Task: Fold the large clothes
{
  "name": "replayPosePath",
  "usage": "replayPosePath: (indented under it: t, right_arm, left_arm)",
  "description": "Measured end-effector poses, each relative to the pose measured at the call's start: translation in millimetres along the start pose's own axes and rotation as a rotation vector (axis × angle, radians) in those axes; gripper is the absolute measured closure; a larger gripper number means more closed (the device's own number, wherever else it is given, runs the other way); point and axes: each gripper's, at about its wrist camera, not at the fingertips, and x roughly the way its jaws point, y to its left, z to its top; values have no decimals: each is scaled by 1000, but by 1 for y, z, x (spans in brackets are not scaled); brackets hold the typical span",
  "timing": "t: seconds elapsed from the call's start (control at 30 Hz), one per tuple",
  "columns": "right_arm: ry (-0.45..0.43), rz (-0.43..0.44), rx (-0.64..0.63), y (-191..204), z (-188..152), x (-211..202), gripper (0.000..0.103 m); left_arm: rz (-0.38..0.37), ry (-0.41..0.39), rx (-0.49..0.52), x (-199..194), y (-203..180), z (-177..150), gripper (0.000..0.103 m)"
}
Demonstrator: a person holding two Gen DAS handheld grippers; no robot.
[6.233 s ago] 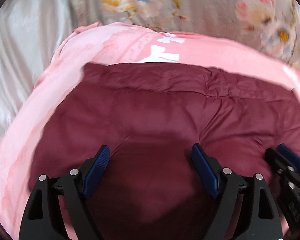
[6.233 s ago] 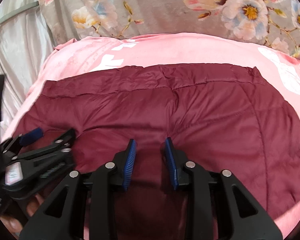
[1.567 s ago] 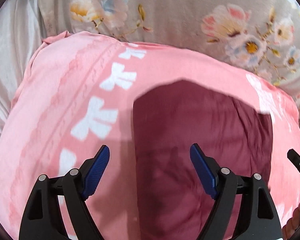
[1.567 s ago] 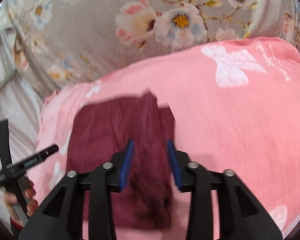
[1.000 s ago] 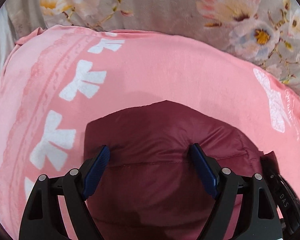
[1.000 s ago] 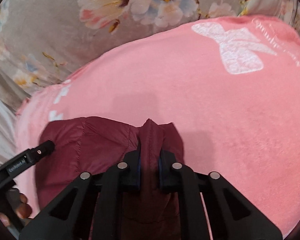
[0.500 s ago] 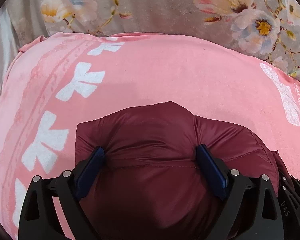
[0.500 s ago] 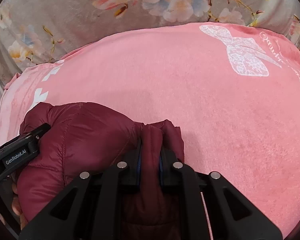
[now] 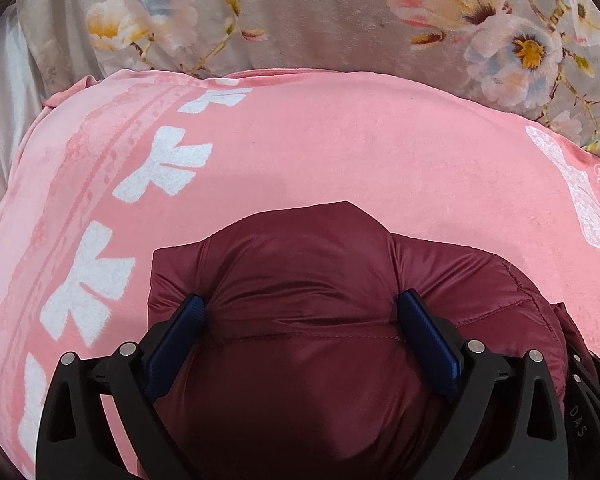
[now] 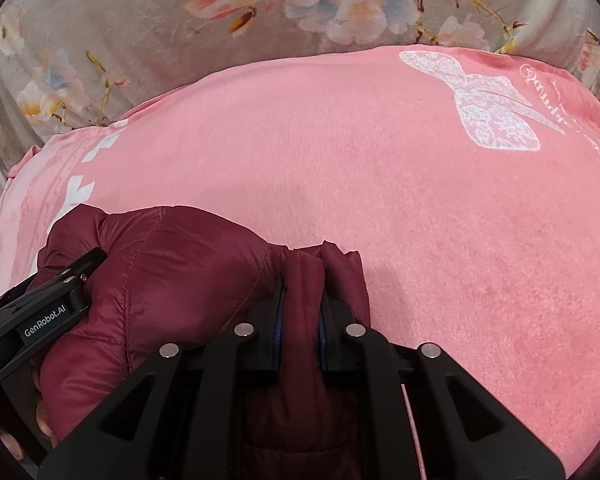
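On the left, our left gripper (image 9: 300, 316) is opening, its pads still denting the bunched maroon jacket (image 9: 308, 264) between them. To the right, our right gripper (image 10: 299, 314) pinches a ridge of it. We judge the fold nearly done; letting go remains. The jacket sits on a pink blanket (image 10: 420, 208); nothing blocks us, with the floral cover (image 9: 320, 20) behind.
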Motion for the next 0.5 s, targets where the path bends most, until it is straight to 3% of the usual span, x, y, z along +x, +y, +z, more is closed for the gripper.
replayPosePath:
  t: [0.5]
  right_arm:
    - [-1, -5, 1, -1, 2, 3, 92]
  left_arm:
    - [12, 2, 0, 2, 1, -1, 5]
